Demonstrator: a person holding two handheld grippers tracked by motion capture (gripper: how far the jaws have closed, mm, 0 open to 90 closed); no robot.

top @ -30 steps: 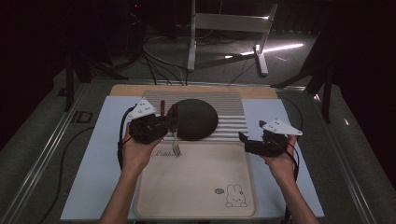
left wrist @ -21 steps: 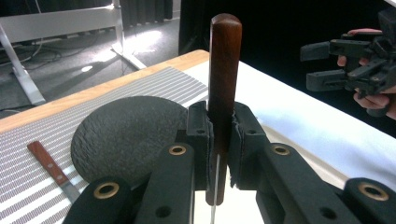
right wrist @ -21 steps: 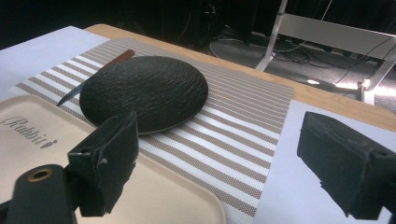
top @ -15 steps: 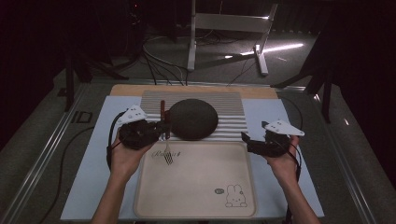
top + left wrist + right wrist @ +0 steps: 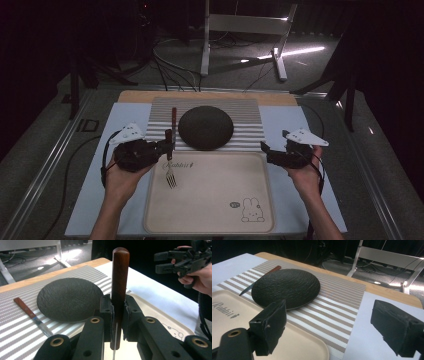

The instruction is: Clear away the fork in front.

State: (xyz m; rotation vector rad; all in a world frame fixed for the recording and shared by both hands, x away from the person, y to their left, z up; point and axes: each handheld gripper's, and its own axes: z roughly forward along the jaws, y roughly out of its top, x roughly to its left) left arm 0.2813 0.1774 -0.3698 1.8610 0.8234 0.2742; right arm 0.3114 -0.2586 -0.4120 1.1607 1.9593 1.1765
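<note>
My left gripper [image 5: 167, 145] is shut on the brown wooden handle of a fork [image 5: 170, 176], whose metal tines hang over the near-left part of the beige tray [image 5: 215, 205]. In the left gripper view the fork handle [image 5: 120, 277] stands upright between the pads of the left gripper [image 5: 117, 312]. A round black plate [image 5: 206, 127] lies on the striped mat [image 5: 245, 107], with a brown-handled knife [image 5: 174, 119] to its left. My right gripper [image 5: 266, 150] hovers open and empty at the tray's right edge; in its own view the right gripper [image 5: 332, 325] has its jaws wide apart.
A white sheet [image 5: 300, 120] covers the table under the mat and tray. The knife [image 5: 28, 312] lies left of the plate [image 5: 67, 298] in the left gripper view. Beyond the table's far wooden edge [image 5: 140, 95] stand a metal frame [image 5: 240, 30] and cables on the floor.
My left gripper has carried the fork leftward and nearer to the person, away from the plate, to the tray's left corner. The right gripper has stayed put.
</note>
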